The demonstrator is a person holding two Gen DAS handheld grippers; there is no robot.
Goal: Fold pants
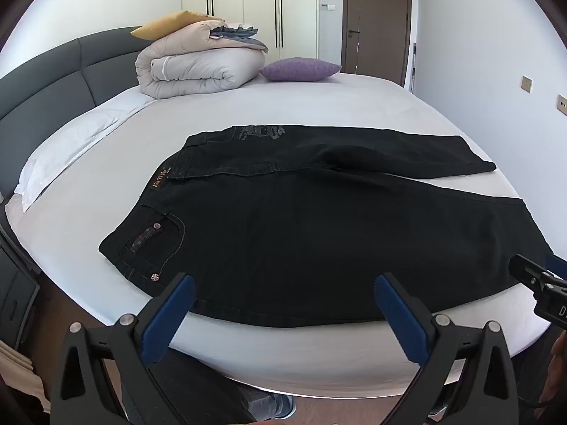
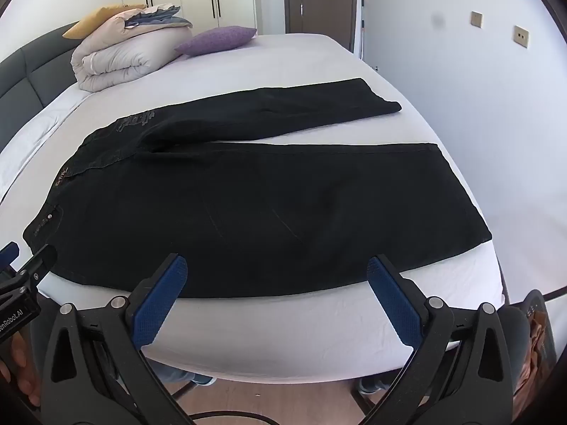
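Note:
Black pants (image 1: 301, 226) lie flat on the white bed (image 1: 248, 113), waist to the left, both legs spread apart and pointing right. They also show in the right wrist view (image 2: 265, 205). My left gripper (image 1: 283, 294) is open and empty above the near edge of the pants, close to the waist. My right gripper (image 2: 276, 272) is open and empty above the near edge of the near leg. The right gripper's tip also shows at the right edge of the left wrist view (image 1: 528, 269).
A folded duvet (image 1: 198, 67) with a yellow pillow and a purple cushion (image 1: 301, 69) sit at the head of the bed. A grey headboard (image 1: 53, 78) is on the left. Wardrobe and door stand behind. The bed's near edge (image 2: 283, 354) is just below my grippers.

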